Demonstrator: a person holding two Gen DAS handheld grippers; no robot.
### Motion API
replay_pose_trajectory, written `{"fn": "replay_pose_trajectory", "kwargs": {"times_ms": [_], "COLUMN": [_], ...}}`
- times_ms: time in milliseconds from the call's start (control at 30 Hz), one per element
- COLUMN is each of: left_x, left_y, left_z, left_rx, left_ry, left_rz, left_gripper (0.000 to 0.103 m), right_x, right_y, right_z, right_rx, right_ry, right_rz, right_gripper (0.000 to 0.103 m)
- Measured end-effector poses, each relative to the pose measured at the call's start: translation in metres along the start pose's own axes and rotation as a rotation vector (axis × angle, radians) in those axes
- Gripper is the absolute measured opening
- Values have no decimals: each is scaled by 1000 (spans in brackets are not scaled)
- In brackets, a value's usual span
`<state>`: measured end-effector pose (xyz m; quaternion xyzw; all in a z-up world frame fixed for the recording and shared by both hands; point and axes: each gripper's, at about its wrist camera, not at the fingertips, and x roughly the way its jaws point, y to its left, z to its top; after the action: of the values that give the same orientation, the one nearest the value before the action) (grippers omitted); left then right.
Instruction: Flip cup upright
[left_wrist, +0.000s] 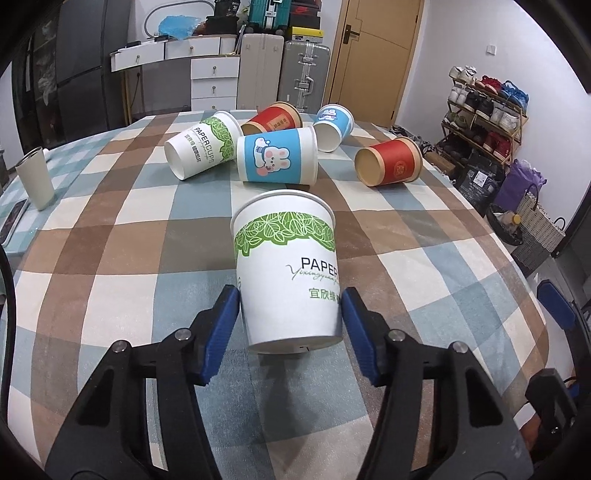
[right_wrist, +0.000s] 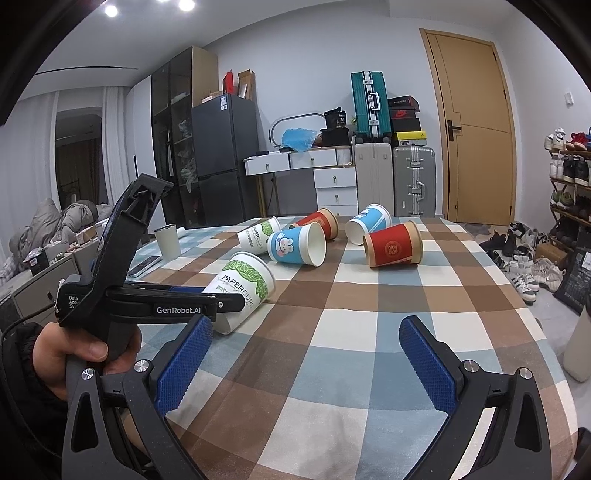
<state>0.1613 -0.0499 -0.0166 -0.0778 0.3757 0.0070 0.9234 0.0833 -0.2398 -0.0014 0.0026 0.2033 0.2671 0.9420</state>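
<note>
A white paper cup with a green leaf band (left_wrist: 288, 273) sits between the blue pads of my left gripper (left_wrist: 290, 306), which is shut on its lower part. The cup is tilted, mouth away from me, base just off the checked tablecloth (left_wrist: 110, 229). In the right wrist view the same cup (right_wrist: 243, 284) leans mouth up and to the right, held by the left gripper (right_wrist: 236, 301). My right gripper (right_wrist: 306, 332) is open and empty above the cloth in front.
Several cups lie on their sides at the far end: a leaf cup (left_wrist: 201, 146), a blue bunny cup (left_wrist: 277, 157), two red cups (left_wrist: 389, 160), another blue cup (left_wrist: 334, 125). A grey tumbler (left_wrist: 35, 177) and a phone (left_wrist: 13, 218) sit at left.
</note>
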Motion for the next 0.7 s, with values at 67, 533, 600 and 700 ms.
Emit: {"fn": "replay_pose_trajectory", "kwargs": {"times_ms": [67, 533, 600, 700], "left_x": [-2, -53, -63, -75], "left_y": [2, 15, 14, 12], "left_z": [-1, -20, -25, -33], "left_rx": [-12, -71, -69, -73], "left_ry": [-3, -64, -76, -85], "left_rz": [-2, -40, -47, -57], "left_gripper": [55, 55, 55, 55], "right_x": [0, 0, 0, 0], "right_y": [-1, 4, 5, 8], "right_z": [0, -2, -3, -3], "right_rx": [4, -12, -14, -22], "right_ry": [-3, -2, -1, 0], "right_rz": [1, 23, 28, 29], "right_gripper": [103, 103, 103, 103]}}
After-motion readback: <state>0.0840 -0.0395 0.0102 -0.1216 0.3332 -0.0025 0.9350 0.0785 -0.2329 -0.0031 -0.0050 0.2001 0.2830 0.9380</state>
